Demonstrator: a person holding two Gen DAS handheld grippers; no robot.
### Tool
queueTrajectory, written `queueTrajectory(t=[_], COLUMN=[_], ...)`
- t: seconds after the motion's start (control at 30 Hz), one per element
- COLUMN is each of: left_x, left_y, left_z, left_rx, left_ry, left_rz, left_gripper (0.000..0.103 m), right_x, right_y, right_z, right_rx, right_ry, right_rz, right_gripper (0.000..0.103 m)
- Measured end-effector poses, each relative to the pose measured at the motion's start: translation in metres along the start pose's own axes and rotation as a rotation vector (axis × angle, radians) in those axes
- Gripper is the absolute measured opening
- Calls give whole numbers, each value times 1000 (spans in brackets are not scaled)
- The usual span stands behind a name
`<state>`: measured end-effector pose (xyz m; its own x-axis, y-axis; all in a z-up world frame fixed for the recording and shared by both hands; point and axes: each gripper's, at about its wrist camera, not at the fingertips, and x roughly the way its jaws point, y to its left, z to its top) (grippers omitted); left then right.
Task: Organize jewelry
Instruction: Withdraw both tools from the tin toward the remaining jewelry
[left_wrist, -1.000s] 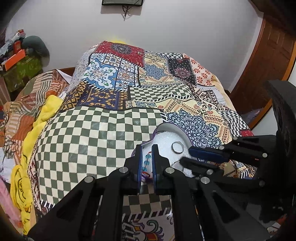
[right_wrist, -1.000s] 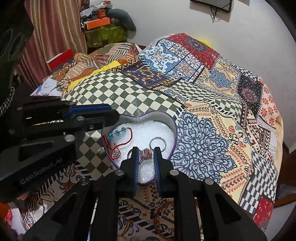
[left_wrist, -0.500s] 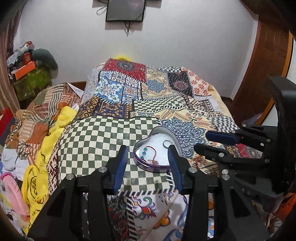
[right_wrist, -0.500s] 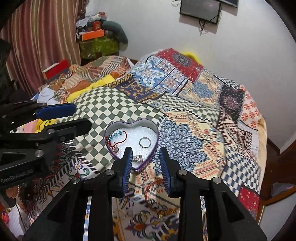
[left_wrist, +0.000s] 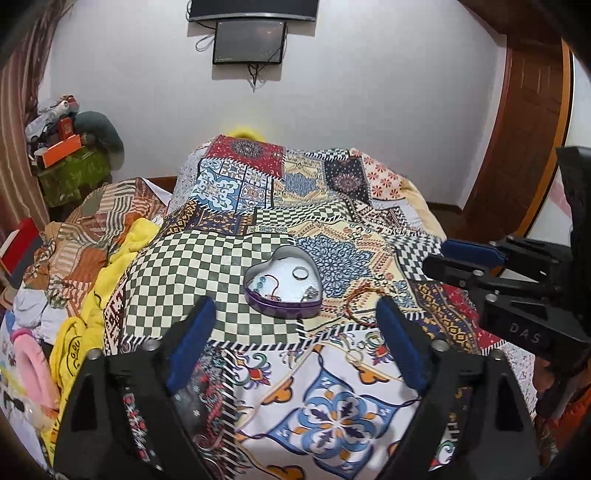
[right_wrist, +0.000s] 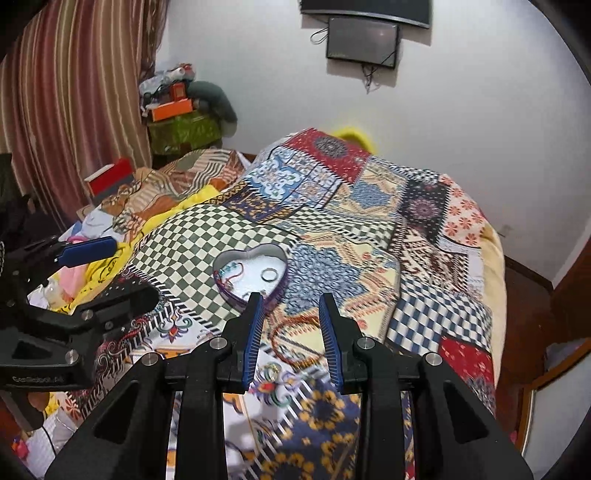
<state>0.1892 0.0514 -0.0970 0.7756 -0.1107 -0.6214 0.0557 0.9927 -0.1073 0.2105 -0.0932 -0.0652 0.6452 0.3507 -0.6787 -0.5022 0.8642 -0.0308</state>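
A purple heart-shaped tin (left_wrist: 280, 314) (right_wrist: 229, 295) sits on the patchwork bedspread. It holds a blue bead bracelet (left_wrist: 263, 283) (right_wrist: 231, 271), a silver ring (left_wrist: 300, 273) (right_wrist: 269, 274) and a small silver piece (left_wrist: 311, 293). Just right of the tin, a red bracelet (left_wrist: 360, 306) (right_wrist: 295, 332) lies on the cloth. My left gripper (left_wrist: 293, 308) (right_wrist: 135, 267) hovers back from the tin, its jaws opening wide with nothing in them. Beside it, my right gripper (right_wrist: 290, 299) (left_wrist: 439, 256) is open and empty above the red bracelet.
A small gold ring (left_wrist: 354, 356) (right_wrist: 273, 367) lies on the white floral patch near me. Crumpled clothes and a yellow cloth (left_wrist: 110, 266) pile along the bed's left side. A wooden door (left_wrist: 524, 129) stands at the right.
Both grippers let go of jewelry inside the tin and drew back and up. The left jaws went from shut to wide; the right jaws parted a little.
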Motion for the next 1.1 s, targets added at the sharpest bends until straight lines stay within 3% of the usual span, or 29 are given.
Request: queueTrajectory(t=[0.23, 0.4, 0.67, 0.8, 1.1], left_x=[6, 18, 49, 60, 83], left_y=[-6, -14, -23, -23, -31], left_z=[-13, -24, -44, -50, -57], left_rx=[-57, -55, -26, -55, -20], left_ry=[47, 80, 134, 158, 228], left_rz=[-44, -11, 49, -5, -61], left_gripper=[94, 94, 94, 94, 72], right_x=[-18, -22, -4, 4, 15], right_y=[-15, -18, -26, -30, -30], right_z=[-20, -34, -55, -63, -68], right_rx=[31, 24, 55, 73, 67], right_ry=[-5, -6, 54, 76, 93], right_rz=[-24, -45, -10, 9, 39], right_gripper=[28, 28, 28, 28, 28])
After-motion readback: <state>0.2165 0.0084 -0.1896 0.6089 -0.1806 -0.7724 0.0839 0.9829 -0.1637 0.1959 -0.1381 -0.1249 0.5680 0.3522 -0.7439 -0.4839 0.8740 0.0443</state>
